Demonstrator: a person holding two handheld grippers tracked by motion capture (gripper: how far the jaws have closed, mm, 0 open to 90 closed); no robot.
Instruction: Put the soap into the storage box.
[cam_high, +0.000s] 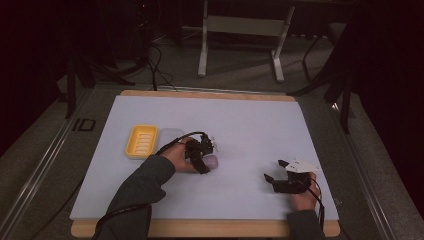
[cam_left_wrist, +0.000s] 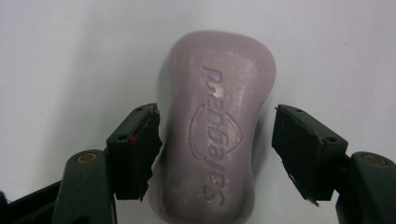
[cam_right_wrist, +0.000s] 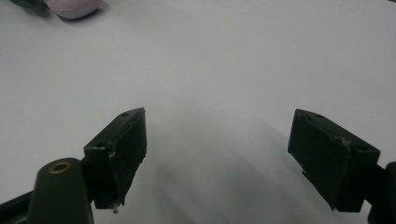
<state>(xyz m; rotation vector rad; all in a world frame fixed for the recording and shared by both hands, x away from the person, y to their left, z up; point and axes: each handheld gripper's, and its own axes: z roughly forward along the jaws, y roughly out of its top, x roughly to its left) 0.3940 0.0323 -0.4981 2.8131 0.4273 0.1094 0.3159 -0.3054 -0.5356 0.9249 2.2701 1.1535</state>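
Left gripper hangs over the pale lilac, waisted bar of soap with embossed lettering, which lies flat on the white table sheet. Jaws straddle the bar across its narrow middle, probably because the waist gives the surest hold on a slippery shape. The left-hand pad sits touching or almost touching the bar's edge; the right-hand pad stands just clear, a strip of shadow between it and the soap. Not pressing on both sides, so the grip is released, not yet a grasp. No other thing lies between the fingers.

From the high view the left gripper sits over the soap, with the yellow ribbed plastic soap dish near, off to the gripper's far side from the soap; likely the destination, hence the lengthwise pick.

Right gripper rests low near the table's near edge, well apart from the soap. Its jaws stand wide with only bare sheet between the fingers, parked, in my judgement, to keep out of the way.

Hard to read: the soap's near end is cut off at the frame's bottom in the left gripper view. A clear object beside the dish is too faint to name. In the right gripper view the soap is clipped by the top edge.
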